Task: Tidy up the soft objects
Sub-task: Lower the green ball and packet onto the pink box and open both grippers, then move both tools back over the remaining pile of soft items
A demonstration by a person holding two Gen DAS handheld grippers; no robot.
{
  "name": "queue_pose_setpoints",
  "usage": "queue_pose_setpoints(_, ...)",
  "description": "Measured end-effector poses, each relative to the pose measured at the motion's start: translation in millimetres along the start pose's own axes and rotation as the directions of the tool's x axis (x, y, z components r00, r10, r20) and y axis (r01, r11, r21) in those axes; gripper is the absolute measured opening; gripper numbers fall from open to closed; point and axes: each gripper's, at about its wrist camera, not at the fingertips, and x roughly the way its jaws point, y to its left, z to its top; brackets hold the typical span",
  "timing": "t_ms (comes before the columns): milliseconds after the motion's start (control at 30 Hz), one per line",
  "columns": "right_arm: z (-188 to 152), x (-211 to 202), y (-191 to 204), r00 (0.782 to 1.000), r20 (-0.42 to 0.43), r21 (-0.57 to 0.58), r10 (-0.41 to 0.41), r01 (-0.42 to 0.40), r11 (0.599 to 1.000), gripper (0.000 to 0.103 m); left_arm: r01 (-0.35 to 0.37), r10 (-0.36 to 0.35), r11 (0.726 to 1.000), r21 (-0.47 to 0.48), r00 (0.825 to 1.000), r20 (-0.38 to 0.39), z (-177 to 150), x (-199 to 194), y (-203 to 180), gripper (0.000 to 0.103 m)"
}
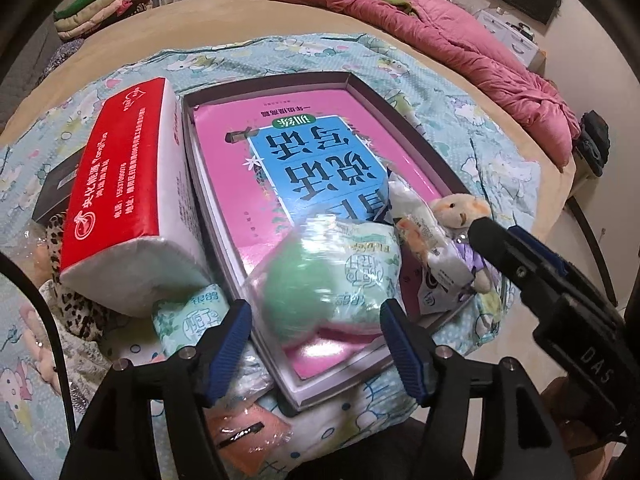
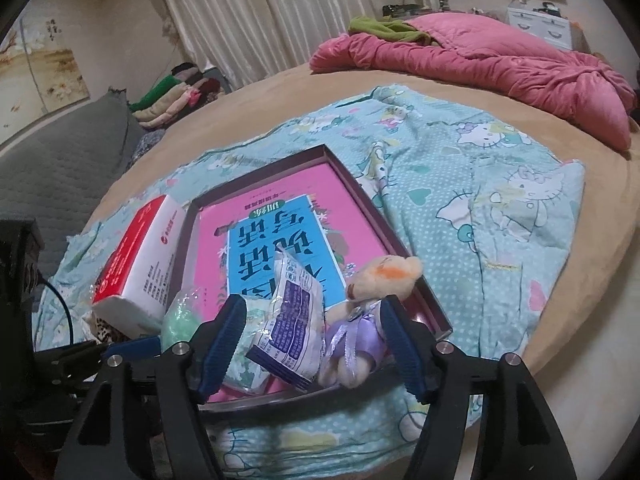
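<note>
A shallow box [image 1: 404, 120] holding a pink and blue book [image 1: 304, 160] lies on a blue cartoon blanket. At its near end sit a green sponge in clear wrap [image 1: 316, 280], a white tissue packet [image 2: 292, 320] and a small teddy bear in a purple dress [image 2: 360, 320]. My left gripper [image 1: 316, 344] is open, its fingers either side of the sponge without touching it. My right gripper [image 2: 312, 344] is open around the packet and bear; it also shows in the left wrist view [image 1: 532, 264] beside the bear [image 1: 460, 212].
A red and white tissue pack [image 1: 128, 184] leans against the box's left side. A floral tissue pack [image 1: 188, 320], a leopard-print cloth [image 1: 68, 280] and an orange wrapped item [image 1: 248, 432] lie near it. A pink quilt [image 2: 480, 68] and folded clothes [image 2: 168, 100] lie farther back.
</note>
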Motion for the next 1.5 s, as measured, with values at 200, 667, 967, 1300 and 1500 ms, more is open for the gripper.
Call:
queue_pose_setpoints(200,0,-2,2,1.0,-0.016,0.004,-0.027,0.027,1.0,0.074,-0.002,0.002,1.0,-0.007,1.0,0.013,-1,-9,3,0.067)
queue_pose_setpoints(667,4,-26,18,0.998,0.012,-0.017,-0.066,0.066,0.998,0.078,-0.025,0.025,1.0,0.006,0.998,0.064,-9,-47,6,0.075)
queue_pose_setpoints(967,12,-52,41,0.996,0.06,-0.052,-0.072,0.075,0.996,0.081,-0.049,0.049,0.999,-0.004,0.995,0.088,-15,-77,21,0.076)
queue_pose_setpoints(1300,18,-72,72,0.994,0.102,-0.125,-0.05,0.063,0.99,0.082,-0.082,0.087,0.996,-0.043,0.986,0.139,-20,-110,41,0.076)
queue_pose_setpoints(1500,19,-82,85,0.993,0.115,-0.158,-0.034,0.052,0.986,0.084,-0.097,0.106,0.993,-0.066,0.982,0.155,-24,-122,49,0.077)
